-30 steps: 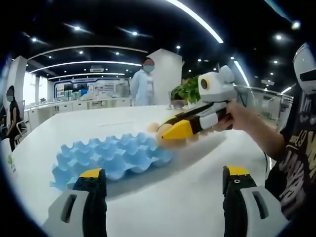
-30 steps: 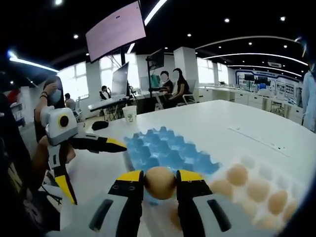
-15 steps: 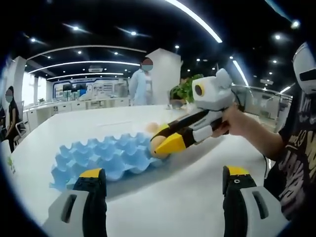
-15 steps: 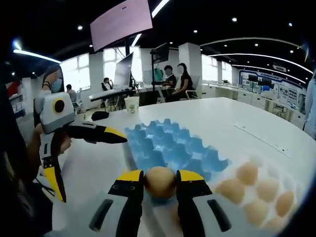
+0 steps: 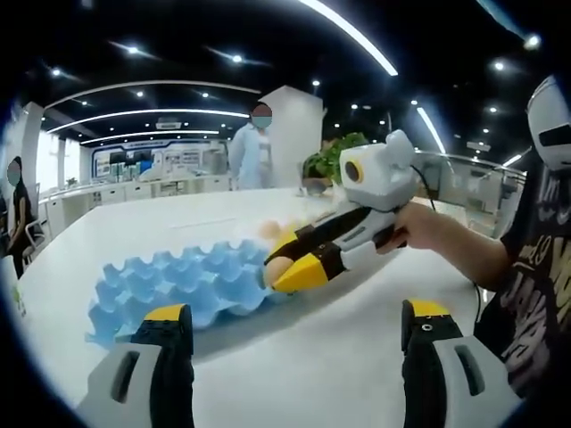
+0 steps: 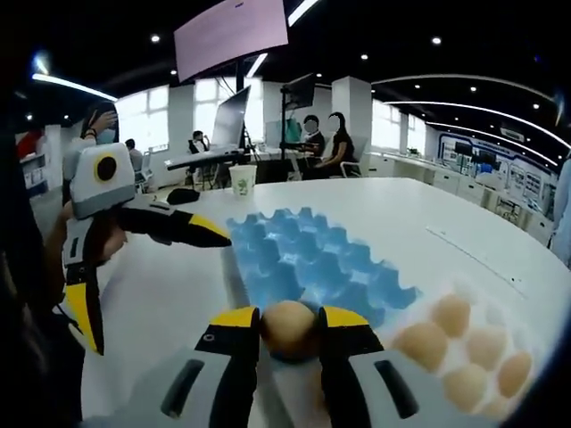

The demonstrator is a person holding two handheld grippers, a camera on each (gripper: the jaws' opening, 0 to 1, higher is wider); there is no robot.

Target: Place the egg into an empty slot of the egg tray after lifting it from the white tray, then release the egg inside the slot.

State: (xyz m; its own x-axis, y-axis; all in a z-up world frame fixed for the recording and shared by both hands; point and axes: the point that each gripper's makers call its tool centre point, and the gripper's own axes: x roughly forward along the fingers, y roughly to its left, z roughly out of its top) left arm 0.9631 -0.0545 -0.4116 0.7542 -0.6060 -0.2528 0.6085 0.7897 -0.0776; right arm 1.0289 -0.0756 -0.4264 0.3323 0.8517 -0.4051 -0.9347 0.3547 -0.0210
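One egg (image 6: 289, 327) between right tongs (image 6: 289, 332) (gripped)

Bright ceiling strips (image 5: 352, 34) glare overhead; fisheye edges bend — foreground jaws softly blurred.

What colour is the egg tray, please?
Light blue; the egg tray shows best in the right gripper view.

No legible text. Person's dark shirt (image 5: 544, 259) at the edge of the left gripper view has large pale lettering, too warped and cut off to read. Hanging screen (image 6: 234, 31) in the right gripper view is washed out, nothing readable on it.
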